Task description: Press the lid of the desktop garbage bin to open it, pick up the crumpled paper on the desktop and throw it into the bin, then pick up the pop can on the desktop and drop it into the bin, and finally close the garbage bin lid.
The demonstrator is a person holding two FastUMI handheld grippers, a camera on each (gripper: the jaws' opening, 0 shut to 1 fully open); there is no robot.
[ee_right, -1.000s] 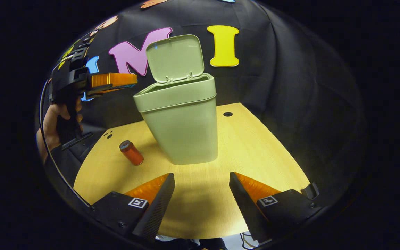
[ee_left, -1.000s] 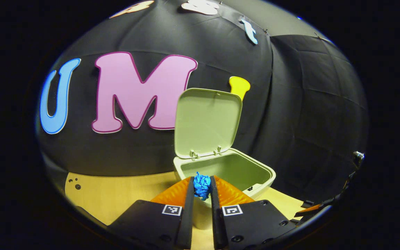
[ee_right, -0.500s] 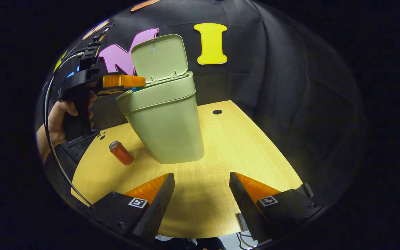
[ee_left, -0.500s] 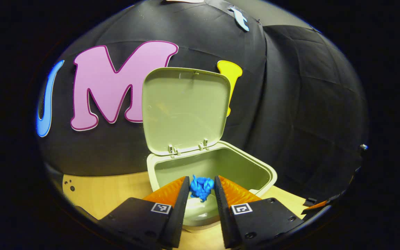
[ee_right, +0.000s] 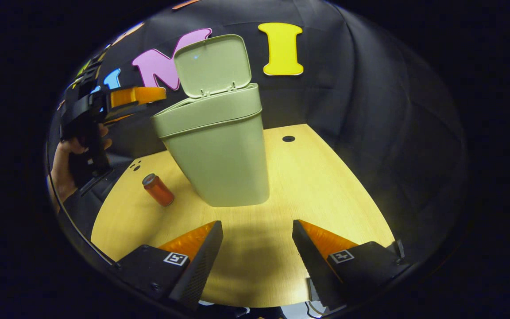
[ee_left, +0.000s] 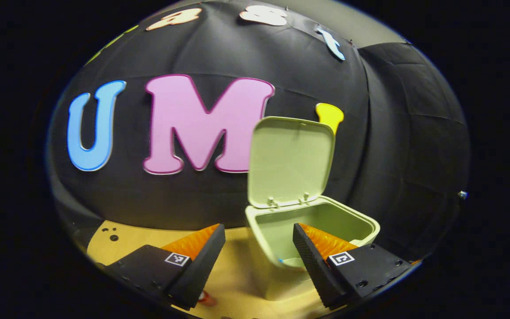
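The pale green bin (ee_right: 219, 146) stands on the wooden desktop with its lid (ee_right: 213, 66) raised upright. My left gripper (ee_left: 258, 230) is open with nothing between its fingers, just short of the bin's near rim (ee_left: 255, 221), with the lid (ee_left: 290, 161) behind. A sliver of blue crumpled paper (ee_left: 281, 261) shows low inside the bin. The orange pop can (ee_right: 158, 190) lies tilted on the desktop left of the bin, and its edge (ee_left: 206, 299) peeks out under my left finger. My right gripper (ee_right: 257, 223) hovers open over the desktop, in front of the bin. The left gripper (ee_right: 160, 94) hangs at rim height left of the bin.
A person's hand (ee_right: 67, 177) holds the left gripper's handle at the desk's left edge. The desktop (ee_right: 317, 186) has a round cable hole (ee_right: 288, 138) behind the bin and small holes (ee_right: 135, 167) at the left. Black cloth walls close in behind.
My left gripper has opened and let go of the blue paper, which has dropped into the bin. It has drawn back from over the bin. The right gripper has hardly moved.
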